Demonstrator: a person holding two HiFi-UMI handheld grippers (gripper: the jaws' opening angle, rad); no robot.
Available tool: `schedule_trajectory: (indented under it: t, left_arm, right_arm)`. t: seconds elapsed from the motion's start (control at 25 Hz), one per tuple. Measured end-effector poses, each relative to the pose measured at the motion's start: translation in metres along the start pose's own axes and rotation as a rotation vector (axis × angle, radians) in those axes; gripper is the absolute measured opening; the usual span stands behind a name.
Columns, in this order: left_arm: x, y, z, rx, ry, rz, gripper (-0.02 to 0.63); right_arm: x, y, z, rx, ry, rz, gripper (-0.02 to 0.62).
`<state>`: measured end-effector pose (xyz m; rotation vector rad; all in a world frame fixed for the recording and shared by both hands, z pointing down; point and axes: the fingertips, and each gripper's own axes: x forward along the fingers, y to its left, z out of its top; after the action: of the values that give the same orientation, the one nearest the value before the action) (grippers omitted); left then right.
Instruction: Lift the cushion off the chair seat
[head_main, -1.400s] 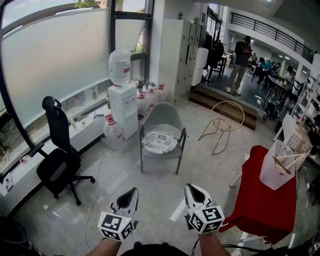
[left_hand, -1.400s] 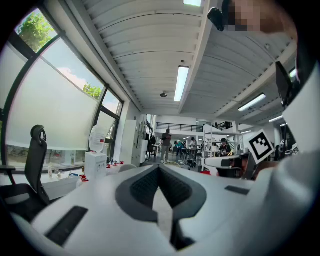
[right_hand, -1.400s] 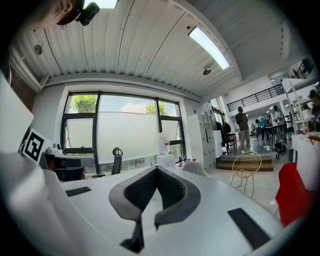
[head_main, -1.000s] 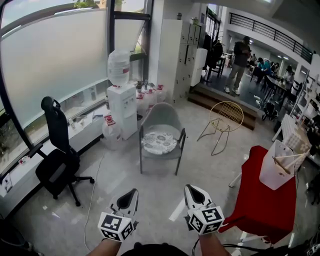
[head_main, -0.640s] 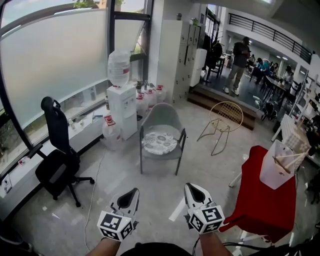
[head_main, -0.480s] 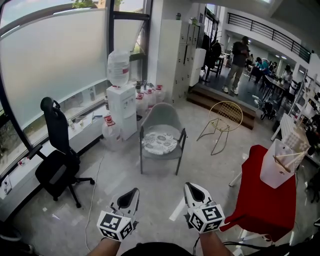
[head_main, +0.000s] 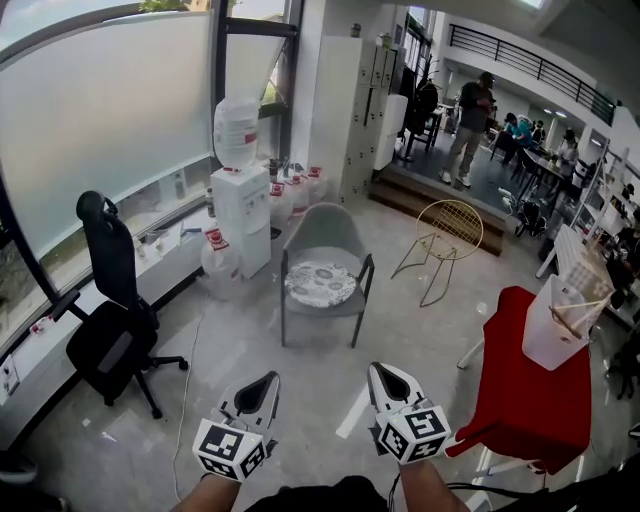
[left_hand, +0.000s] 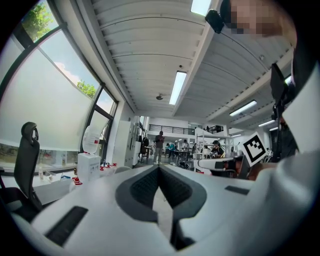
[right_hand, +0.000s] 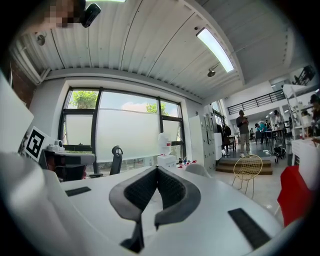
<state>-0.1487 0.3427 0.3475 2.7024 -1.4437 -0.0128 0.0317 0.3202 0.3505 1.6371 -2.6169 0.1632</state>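
Observation:
A round, pale patterned cushion (head_main: 320, 283) lies on the seat of a grey shell chair (head_main: 322, 232) that stands on the floor in the middle of the head view. Both grippers are held low at the bottom of that view, well short of the chair and pointing towards it. My left gripper (head_main: 267, 379) is shut with nothing in it, and its tips (left_hand: 159, 167) meet in the left gripper view. My right gripper (head_main: 381, 369) is also shut and empty (right_hand: 157, 168). In the right gripper view the chair's back (right_hand: 196, 169) just shows over the jaws; the cushion is hidden there.
A black office chair (head_main: 105, 325) stands at the left by the window. A water dispenser (head_main: 240, 205) with several bottles beside it is behind the grey chair. A gold wire chair (head_main: 448, 240) is at the right, a red-covered table (head_main: 525, 400) with a white bag (head_main: 558, 325) nearer. People stand far back.
The whole view has crept a little towards the grey chair. Both grippers keep their places at the bottom of the view and stay shut.

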Motion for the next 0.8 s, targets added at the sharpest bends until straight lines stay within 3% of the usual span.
schedule_trajectory:
  t: [0.28, 0.8]
  left_arm:
    - [0.004, 0.014, 0.003, -0.012, -0.004, -0.031, 0.008]
    - [0.095, 0.048, 0.004, 0.014, 0.018, 0.014, 0.008]
  right_arm:
    - [0.015, 0.010, -0.004, -0.010, 0.031, -0.004, 0.008]
    - [0.100, -0.060, 0.003, 0.030, -0.009, 0.028, 0.008]
